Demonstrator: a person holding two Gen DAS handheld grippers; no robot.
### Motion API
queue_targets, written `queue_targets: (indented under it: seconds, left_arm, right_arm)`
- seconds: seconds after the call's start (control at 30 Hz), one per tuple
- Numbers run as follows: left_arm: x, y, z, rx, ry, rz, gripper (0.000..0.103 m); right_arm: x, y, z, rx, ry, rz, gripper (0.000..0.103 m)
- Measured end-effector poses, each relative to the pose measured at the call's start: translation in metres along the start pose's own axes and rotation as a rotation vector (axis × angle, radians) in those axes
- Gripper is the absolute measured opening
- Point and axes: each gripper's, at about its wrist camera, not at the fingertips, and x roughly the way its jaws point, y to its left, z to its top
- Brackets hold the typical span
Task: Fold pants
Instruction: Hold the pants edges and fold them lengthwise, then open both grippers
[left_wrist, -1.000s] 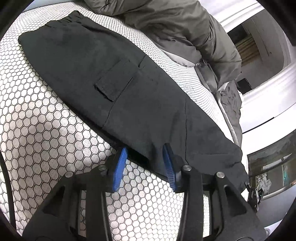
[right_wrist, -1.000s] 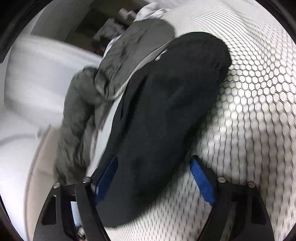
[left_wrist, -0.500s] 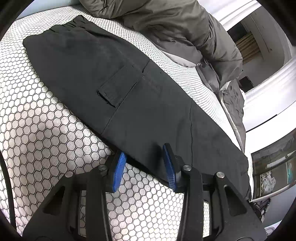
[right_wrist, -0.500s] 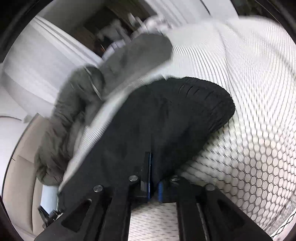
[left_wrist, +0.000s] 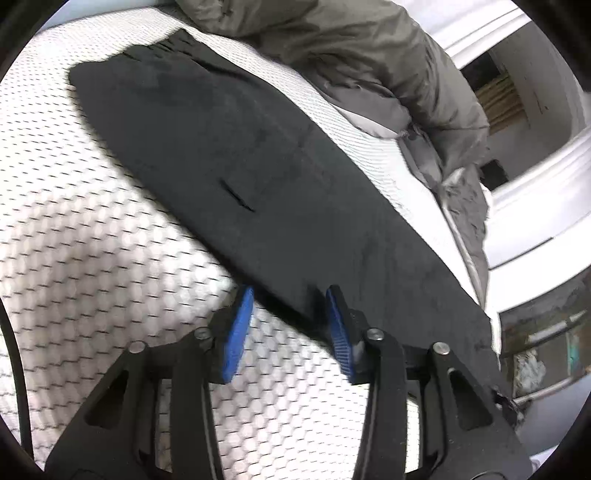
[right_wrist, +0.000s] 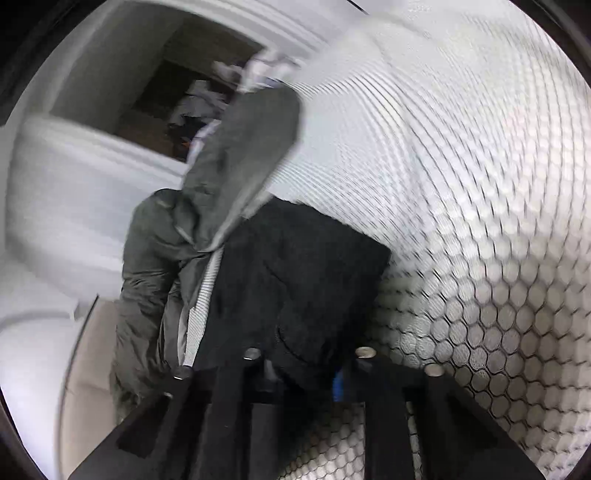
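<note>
Black pants (left_wrist: 258, 177) lie flat and diagonal across the bed, waistband at the far upper left. My left gripper (left_wrist: 288, 295) sits at their near long edge. Its jaws are opening, and the edge of the cloth lies between the blue pads (left_wrist: 236, 332) without being pinched. In the right wrist view the end of the pants (right_wrist: 295, 280) is bunched and lifted off the cover. My right gripper (right_wrist: 306, 373) grips that cloth, its jaws easing slightly apart, with only a sliver of blue pad (right_wrist: 338, 386) showing.
The bed cover (left_wrist: 92, 295) is white with a black honeycomb print (right_wrist: 480, 258). A rumpled grey duvet (left_wrist: 369, 55) lies along the far side of the pants and hangs over the bed's edge (right_wrist: 155, 295). White walls and a dark opening lie beyond.
My right gripper closed on the end of the pants and raised it, so the cloth is now bunched up. The left gripper stayed at the pants' edge, its pads now slightly wider apart.
</note>
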Motion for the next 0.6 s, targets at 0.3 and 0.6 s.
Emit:
queue_targets:
  seconds: [0.3,0.6]
  left_arm:
    - [0.003,0.027,0.02,-0.111,-0.046,-0.048,0.044]
    - [0.017,0.032,0.034,-0.155,-0.113,-0.041,0.004]
  right_arm:
    - [0.0,-0.018,-0.005,0.048,0.061,-0.107,0.031]
    - [-0.009,-0.021,-0.02,0.112,0.134,0.058,0.064]
